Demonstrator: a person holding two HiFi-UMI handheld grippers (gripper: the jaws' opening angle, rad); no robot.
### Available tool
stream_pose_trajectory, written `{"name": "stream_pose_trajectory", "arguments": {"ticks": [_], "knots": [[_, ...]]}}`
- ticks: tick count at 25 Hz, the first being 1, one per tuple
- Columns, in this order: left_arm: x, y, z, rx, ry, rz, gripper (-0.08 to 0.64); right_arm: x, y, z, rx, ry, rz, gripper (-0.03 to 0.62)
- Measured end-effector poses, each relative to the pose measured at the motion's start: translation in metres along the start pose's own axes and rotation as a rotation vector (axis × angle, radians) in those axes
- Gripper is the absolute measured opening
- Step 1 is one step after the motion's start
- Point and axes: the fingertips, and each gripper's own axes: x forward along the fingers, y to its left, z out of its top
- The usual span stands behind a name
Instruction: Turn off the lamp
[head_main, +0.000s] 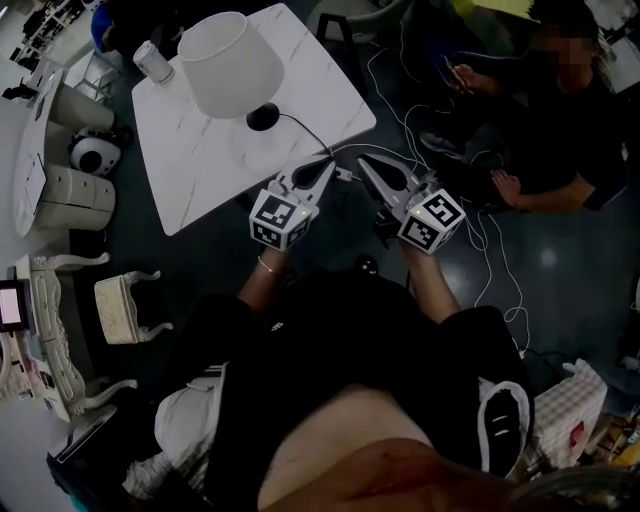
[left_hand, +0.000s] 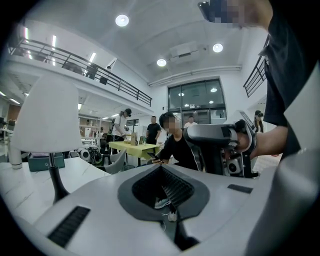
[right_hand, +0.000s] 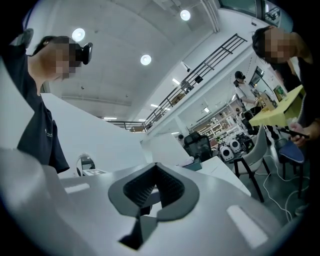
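The lamp stands on a white marble-look table (head_main: 190, 170): a white shade (head_main: 230, 62) over a round black base (head_main: 263, 117). Its black cord (head_main: 308, 138) runs to the table's near edge. My left gripper (head_main: 328, 165) and right gripper (head_main: 363, 163) hover side by side just off that edge, tips close to where the cord leaves the table. Both are shut with nothing between the fingers. In the left gripper view the shade (left_hand: 47, 117) and stem (left_hand: 55, 177) rise at the left, beyond the closed tips of the left gripper (left_hand: 161, 167). The right gripper view shows the right gripper (right_hand: 156, 166) shut as well.
A white cylinder (head_main: 153, 60) stands on the table's far corner. A person (head_main: 560, 130) sits on the floor at the right among loose white cables (head_main: 495, 250). A white ornate stool (head_main: 125, 305) and white furniture (head_main: 70, 195) crowd the left side.
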Motion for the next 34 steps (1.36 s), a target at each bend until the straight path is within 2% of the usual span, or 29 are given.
{"name": "stream_pose_trajectory", "arguments": {"ticks": [14, 26, 34], "knots": [[-0.013, 0.001, -0.008, 0.003, 0.033, 0.026, 0.006, 0.008, 0.010, -0.011, 0.047, 0.005, 0.073, 0.000], [-0.022, 0.011, -0.005, -0.003, 0.010, 0.072, 0.006, 0.016, 0.012, -0.015, 0.056, 0.024, 0.100, 0.000], [-0.023, 0.011, -0.010, -0.008, 0.020, 0.081, 0.006, 0.013, 0.006, -0.020, 0.066, 0.028, 0.088, 0.000]]}}
